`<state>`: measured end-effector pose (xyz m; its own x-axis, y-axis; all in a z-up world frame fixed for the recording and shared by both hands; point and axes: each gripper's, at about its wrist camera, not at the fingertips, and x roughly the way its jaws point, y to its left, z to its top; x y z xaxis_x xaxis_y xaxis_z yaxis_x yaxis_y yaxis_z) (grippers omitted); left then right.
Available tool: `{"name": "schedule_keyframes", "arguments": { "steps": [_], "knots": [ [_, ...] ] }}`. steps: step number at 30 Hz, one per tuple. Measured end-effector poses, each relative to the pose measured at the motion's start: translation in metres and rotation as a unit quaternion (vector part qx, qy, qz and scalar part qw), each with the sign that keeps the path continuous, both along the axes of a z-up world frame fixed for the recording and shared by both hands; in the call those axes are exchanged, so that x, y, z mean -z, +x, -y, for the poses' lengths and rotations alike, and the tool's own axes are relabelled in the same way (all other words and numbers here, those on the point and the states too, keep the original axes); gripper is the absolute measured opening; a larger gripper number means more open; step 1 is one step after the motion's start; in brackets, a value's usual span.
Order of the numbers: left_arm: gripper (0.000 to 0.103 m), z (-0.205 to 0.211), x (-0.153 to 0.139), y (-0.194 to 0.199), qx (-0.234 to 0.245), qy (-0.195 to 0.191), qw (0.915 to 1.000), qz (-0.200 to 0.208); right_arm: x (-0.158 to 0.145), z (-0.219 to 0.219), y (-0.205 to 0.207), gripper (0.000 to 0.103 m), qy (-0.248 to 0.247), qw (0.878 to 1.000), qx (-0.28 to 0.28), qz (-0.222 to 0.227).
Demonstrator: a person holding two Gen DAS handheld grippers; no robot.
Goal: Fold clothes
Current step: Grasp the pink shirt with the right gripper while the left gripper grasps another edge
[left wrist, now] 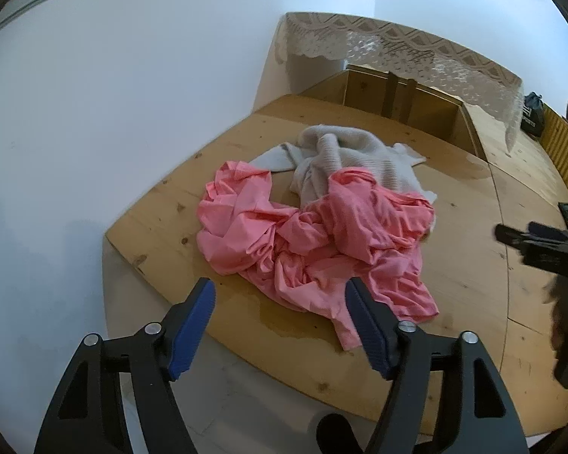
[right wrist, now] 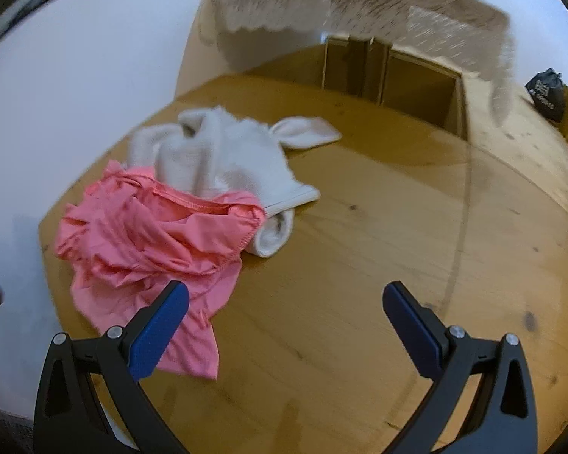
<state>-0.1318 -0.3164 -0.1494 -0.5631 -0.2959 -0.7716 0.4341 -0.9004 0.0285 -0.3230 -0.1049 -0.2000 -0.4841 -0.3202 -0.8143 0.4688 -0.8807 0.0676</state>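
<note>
A crumpled pink garment (left wrist: pixel 314 242) lies on the wooden table (left wrist: pixel 469 257), partly over a crumpled white knit sweater (left wrist: pixel 352 151) behind it. My left gripper (left wrist: pixel 280 299) is open and empty, hovering just in front of the pink garment's near edge. In the right wrist view the pink garment (right wrist: pixel 151 242) and the white sweater (right wrist: pixel 223 155) lie to the left. My right gripper (right wrist: pixel 284 302) is open and empty above bare table, its left finger over the pink garment's hem. The right gripper also shows in the left wrist view (left wrist: pixel 526 238) at the far right.
A white wall (left wrist: pixel 132 113) runs along the table's left edge. A wooden box frame (left wrist: pixel 405 94) under a lace cloth (left wrist: pixel 397 45) stands at the back. A dark bag (right wrist: pixel 545 92) sits at the back right. The table's near edge (left wrist: pixel 246 344) is below my left gripper.
</note>
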Motion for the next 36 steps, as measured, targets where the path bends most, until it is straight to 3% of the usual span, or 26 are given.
{"name": "schedule_keyframes", "arguments": {
  "steps": [5,9,13,17,22,25,26,28,29,32,36],
  "knots": [
    [0.077,0.016,0.011,-0.006,-0.005,-0.004,1.0000,0.007,0.036,0.052,-0.026,0.103,0.037,0.999,-0.015,0.006],
    [0.077,0.030,0.018,-0.005,-0.011,0.001,0.9999,0.011,0.052,0.077,-0.036,0.103,0.042,0.998,-0.021,0.041],
    [0.077,0.041,0.023,-0.002,-0.021,0.005,0.9997,0.013,0.019,0.073,-0.023,0.103,-0.002,1.000,0.004,0.015],
    [0.077,0.052,0.028,0.004,-0.029,0.006,0.9995,0.012,-0.009,0.091,-0.001,0.103,-0.056,0.997,-0.039,0.044],
    [0.077,0.061,0.029,0.015,-0.039,0.017,0.9991,0.010,-0.015,0.159,0.021,0.103,0.014,0.995,-0.100,-0.005],
    [0.077,0.065,0.025,0.027,-0.046,0.011,0.9988,0.009,0.003,0.186,0.018,0.103,0.049,0.992,-0.112,0.011],
    [0.077,0.068,0.024,0.031,-0.050,0.009,0.9987,0.009,0.009,0.189,0.016,0.098,0.055,0.992,-0.116,0.021],
    [0.077,0.074,0.022,0.040,-0.060,0.005,0.9982,0.010,0.020,0.190,0.009,0.060,0.062,0.990,-0.122,0.039],
    [0.077,0.078,0.021,0.045,-0.065,0.004,0.9978,0.011,0.025,0.189,0.006,0.021,0.064,0.989,-0.122,0.055],
    [0.077,0.084,0.019,0.055,-0.077,0.005,0.9969,0.009,0.025,0.169,-0.004,0.017,0.010,0.987,-0.112,0.115],
    [0.077,0.081,0.013,0.060,-0.078,0.005,0.9969,0.005,-0.001,0.141,0.003,0.014,0.000,0.989,-0.104,0.101]
  ]
}}
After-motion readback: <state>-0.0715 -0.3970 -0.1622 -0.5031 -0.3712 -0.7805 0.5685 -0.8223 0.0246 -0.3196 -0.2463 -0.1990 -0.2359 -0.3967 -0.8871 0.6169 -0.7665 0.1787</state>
